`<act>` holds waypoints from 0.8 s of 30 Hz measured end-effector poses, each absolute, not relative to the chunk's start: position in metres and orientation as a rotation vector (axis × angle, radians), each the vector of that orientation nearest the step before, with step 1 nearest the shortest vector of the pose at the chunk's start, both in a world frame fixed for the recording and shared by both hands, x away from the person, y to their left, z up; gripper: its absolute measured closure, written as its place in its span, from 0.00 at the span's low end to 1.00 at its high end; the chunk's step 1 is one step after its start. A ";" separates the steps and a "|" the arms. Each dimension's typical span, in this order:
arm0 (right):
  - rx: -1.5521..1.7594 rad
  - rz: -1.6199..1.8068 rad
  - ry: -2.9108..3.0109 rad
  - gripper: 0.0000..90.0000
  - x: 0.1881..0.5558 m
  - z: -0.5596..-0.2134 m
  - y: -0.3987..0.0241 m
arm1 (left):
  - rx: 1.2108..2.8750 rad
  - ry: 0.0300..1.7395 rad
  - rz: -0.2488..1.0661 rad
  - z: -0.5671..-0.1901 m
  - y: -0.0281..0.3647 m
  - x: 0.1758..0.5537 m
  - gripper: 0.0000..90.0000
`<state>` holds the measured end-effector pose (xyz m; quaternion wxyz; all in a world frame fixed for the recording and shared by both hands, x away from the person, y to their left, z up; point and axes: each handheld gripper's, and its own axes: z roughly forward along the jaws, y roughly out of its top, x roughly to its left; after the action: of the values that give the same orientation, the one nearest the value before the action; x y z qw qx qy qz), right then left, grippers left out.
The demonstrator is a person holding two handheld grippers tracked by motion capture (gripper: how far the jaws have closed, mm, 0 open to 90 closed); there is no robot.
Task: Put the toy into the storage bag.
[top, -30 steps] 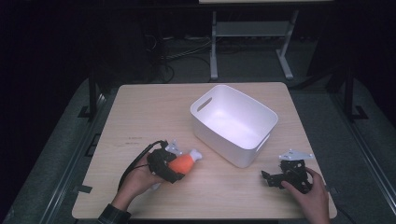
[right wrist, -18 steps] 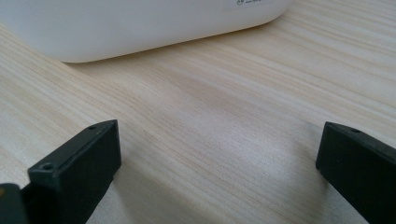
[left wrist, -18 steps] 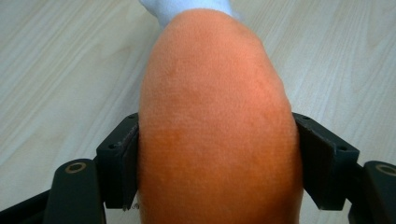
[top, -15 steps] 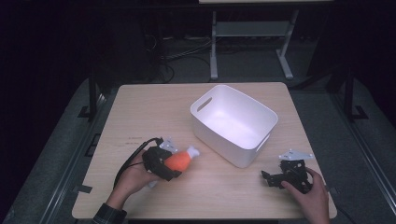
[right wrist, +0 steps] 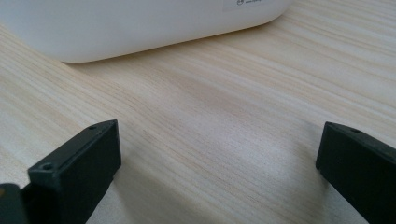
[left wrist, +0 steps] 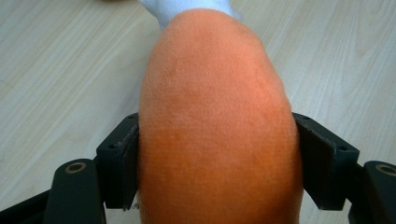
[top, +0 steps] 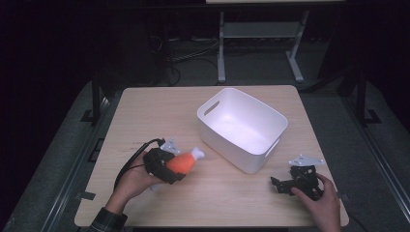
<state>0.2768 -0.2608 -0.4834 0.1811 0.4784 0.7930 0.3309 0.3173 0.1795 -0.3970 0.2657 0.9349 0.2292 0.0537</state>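
Clamping an orange plush toy [left wrist: 217,121] in the left gripper [top: 167,166] over a pale wooden table [top: 159,108]. Resting the right gripper [top: 290,183], jaws wide apart, near the white bin [top: 241,126]. Dark room beyond.

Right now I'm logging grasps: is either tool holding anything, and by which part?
The left tool clamps the orange plush toy across its fat orange body, white tip pointing away. The right tool is open, holding nothing.

A small label on the white bin [right wrist: 140,23] carries print too blurred to read.
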 end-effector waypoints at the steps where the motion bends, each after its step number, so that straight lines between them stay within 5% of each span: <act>1: 1.352 0.934 2.240 0.00 0.277 -0.483 -0.261 | 2.520 0.617 0.144 -0.396 0.180 0.318 0.28; 24: 1.352 0.935 2.239 0.00 0.277 -0.483 -0.261 | 2.508 0.591 0.166 -0.367 0.178 0.331 0.28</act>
<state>0.2767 -0.2608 -0.4834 0.1811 0.4787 0.7928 0.3310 0.3314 0.1779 -0.3670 0.2761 0.9336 0.2201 0.0620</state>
